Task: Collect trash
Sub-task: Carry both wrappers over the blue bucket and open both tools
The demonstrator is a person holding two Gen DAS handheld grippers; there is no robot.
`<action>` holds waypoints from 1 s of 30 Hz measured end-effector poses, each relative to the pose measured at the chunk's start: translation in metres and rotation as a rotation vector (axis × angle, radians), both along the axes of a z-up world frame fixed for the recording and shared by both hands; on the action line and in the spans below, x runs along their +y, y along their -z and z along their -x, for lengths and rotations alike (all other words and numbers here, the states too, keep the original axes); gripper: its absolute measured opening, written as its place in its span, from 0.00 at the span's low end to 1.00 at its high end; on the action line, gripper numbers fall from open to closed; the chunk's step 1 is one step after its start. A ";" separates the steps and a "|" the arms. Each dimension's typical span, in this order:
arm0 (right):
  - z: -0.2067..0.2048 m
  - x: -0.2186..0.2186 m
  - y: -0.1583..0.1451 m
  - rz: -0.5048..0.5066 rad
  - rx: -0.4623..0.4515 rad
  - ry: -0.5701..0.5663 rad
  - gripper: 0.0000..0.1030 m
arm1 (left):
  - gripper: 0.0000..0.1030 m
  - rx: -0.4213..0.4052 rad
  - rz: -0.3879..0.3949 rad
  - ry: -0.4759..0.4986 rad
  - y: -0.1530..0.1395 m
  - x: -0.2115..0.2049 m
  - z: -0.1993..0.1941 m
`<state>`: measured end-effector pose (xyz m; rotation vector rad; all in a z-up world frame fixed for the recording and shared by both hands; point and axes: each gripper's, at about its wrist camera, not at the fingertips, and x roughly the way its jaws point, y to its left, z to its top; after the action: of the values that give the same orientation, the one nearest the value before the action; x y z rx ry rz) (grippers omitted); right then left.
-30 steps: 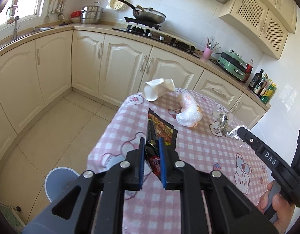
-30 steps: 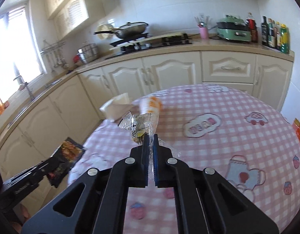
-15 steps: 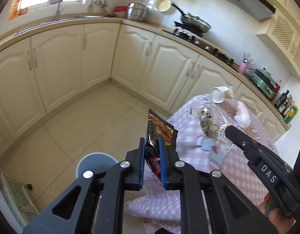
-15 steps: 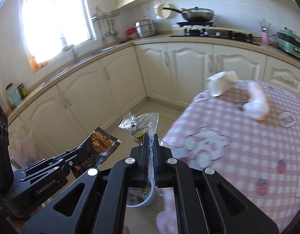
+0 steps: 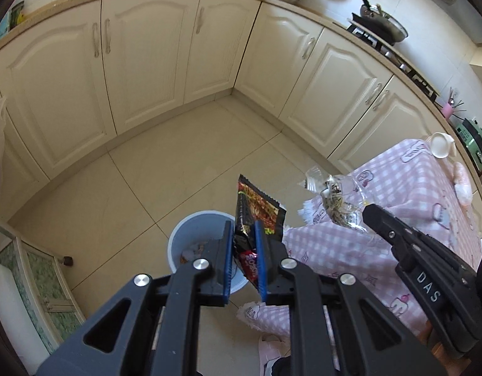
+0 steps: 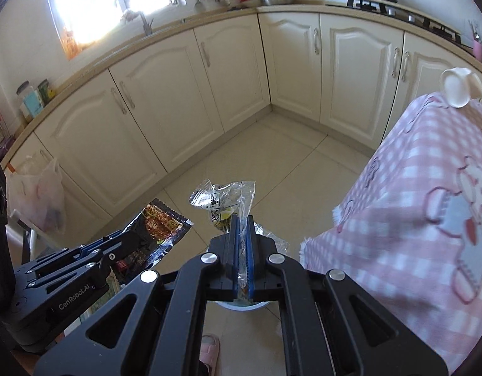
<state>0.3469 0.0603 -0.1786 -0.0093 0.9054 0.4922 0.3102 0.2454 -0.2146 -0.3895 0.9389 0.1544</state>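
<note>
My left gripper [image 5: 243,228] is shut on a dark red snack wrapper [image 5: 256,210], held above a pale blue trash bin [image 5: 194,244] on the floor. In the left wrist view my right gripper [image 5: 366,211] comes in from the right, carrying a clear crinkled wrapper [image 5: 334,197]. The right wrist view has my right gripper [image 6: 241,219] shut on that clear wrapper [image 6: 223,199], with the bin's rim [image 6: 241,305] just visible under the jaws. The left gripper [image 6: 115,239] with the snack wrapper [image 6: 156,228] is at the lower left there.
A table with a pink checked cloth [image 5: 406,206] stands to the right, bearing a tipped white cup [image 5: 441,145] and a crumpled white bag [image 5: 463,181]. Cream cabinets [image 5: 147,62] line the walls around the tiled floor [image 5: 115,188]. A plastic bag [image 6: 37,197] hangs at left; a slipper [image 6: 209,349] is below.
Both grippers swung away from the table top and downward, each still holding its wrapper. They now hang over the blue bin, which has come right under the jaws.
</note>
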 end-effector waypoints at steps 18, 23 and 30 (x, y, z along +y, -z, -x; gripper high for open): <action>-0.020 0.015 0.036 0.032 0.060 0.000 0.03 | 0.67 0.077 -0.045 -0.044 0.028 0.010 -0.030; -0.020 0.023 0.040 0.032 0.074 -0.014 0.03 | 0.67 0.076 -0.047 -0.066 0.027 0.019 -0.024; -0.022 0.037 0.043 0.029 0.078 -0.041 0.03 | 0.67 0.067 -0.049 -0.105 0.025 0.034 -0.018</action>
<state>0.3685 0.0978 -0.2212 -0.0349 0.9906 0.5204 0.3279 0.2793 -0.2392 -0.3906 0.9792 0.2876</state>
